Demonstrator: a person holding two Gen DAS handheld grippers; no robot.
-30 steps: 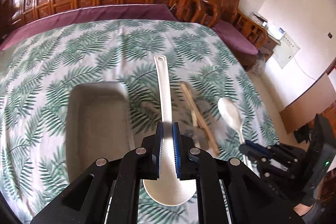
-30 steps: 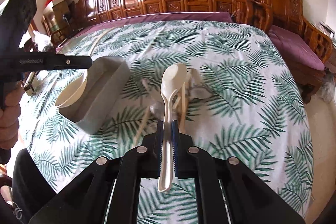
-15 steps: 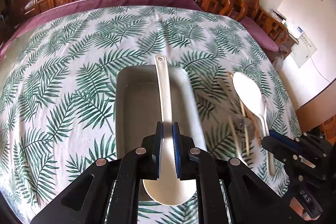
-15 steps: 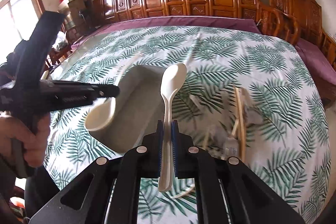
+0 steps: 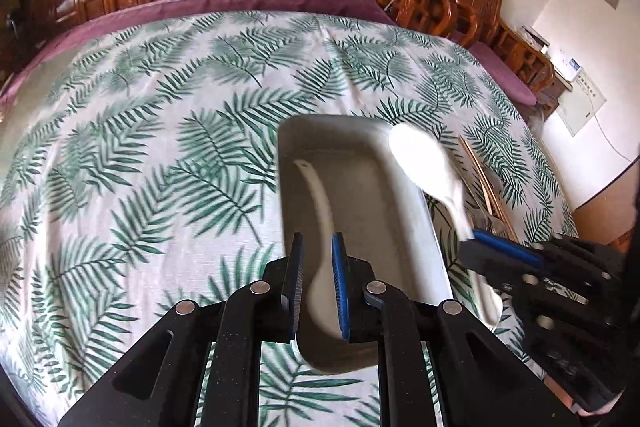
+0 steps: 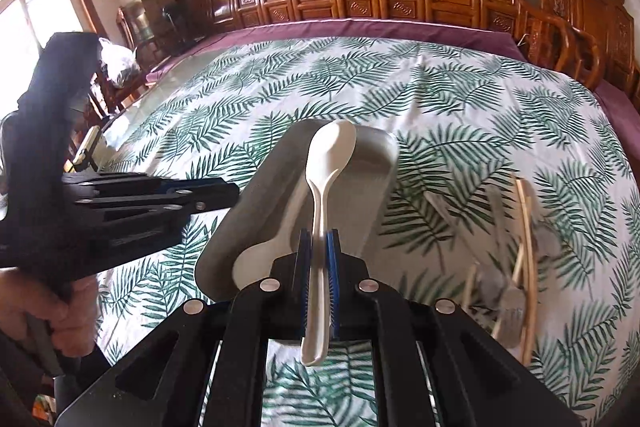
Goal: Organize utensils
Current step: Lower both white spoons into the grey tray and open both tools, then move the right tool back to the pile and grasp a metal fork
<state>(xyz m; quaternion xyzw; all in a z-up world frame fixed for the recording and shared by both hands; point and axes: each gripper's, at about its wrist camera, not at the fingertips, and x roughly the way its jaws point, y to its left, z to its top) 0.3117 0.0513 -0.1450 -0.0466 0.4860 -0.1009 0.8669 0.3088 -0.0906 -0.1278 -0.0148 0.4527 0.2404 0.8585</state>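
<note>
Tray (image 5: 404,227): grey, oblong, on the palm-leaf tablecloth (image 5: 160,147); in the left wrist view it runs from 6 toward 1 o'clock.
Rice paddle (image 5: 320,199): white, lying in the tray, handle tip toward 12 o'clock.
Left gripper (image 5: 318,287): above the paddle; jaws opening, pads clear of the paddle between them.
Soup spoon (image 6: 326,179): white, bowl toward 12 o'clock over the tray.
Right gripper (image 6: 319,285): clenched on the soup spoon's handle.
Chopsticks (image 6: 526,239): wooden, on the cloth at 3 o'clock of the tray, beside blurred metal cutlery (image 6: 510,303).
Hand (image 6: 44,311): at 8 o'clock, holding the left gripper's grip.
</note>
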